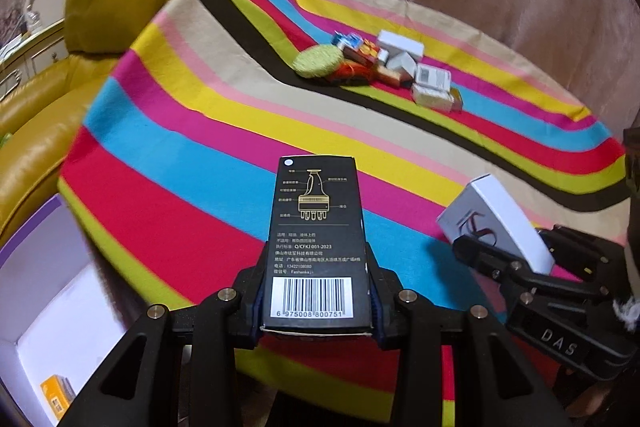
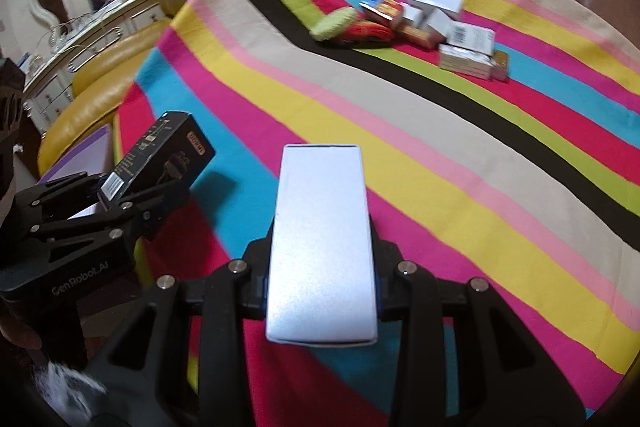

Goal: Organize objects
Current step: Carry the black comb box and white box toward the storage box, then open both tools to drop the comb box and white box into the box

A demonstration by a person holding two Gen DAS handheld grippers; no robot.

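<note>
Progress: partly done, by my judgement; one item lies in the container, two are in hand, most remain on the table.
Left gripper [image 1: 316,301]: closed firmly on the black box [image 1: 317,239], both fingers pressed against its long sides near the barcode end; box held above the near edge of the table.
Right gripper [image 2: 322,287]: closed on the white box [image 2: 322,247], clamped at its sides, carried above the striped tablecloth [image 2: 460,155].
Relative position: the two grippers are beside each other, near but apart; each box is visible from the other gripper's view.
Storage box [image 1: 52,307]: white-walled, purple-rimmed, open, below and left of the table edge; one orange packet [image 1: 56,393] lies inside.
Remaining pile [image 1: 396,67]: a green round pad, an orange bundle and several small cartons clustered at the far side, touching one another, well apart from both grippers.
Outstanding: depositing both held boxes appears to be next, presumably in the storage box; then the far cluster must be fetched.
Risk: blur suggests motion; exact clearance over the storage box cannot be told.
</note>
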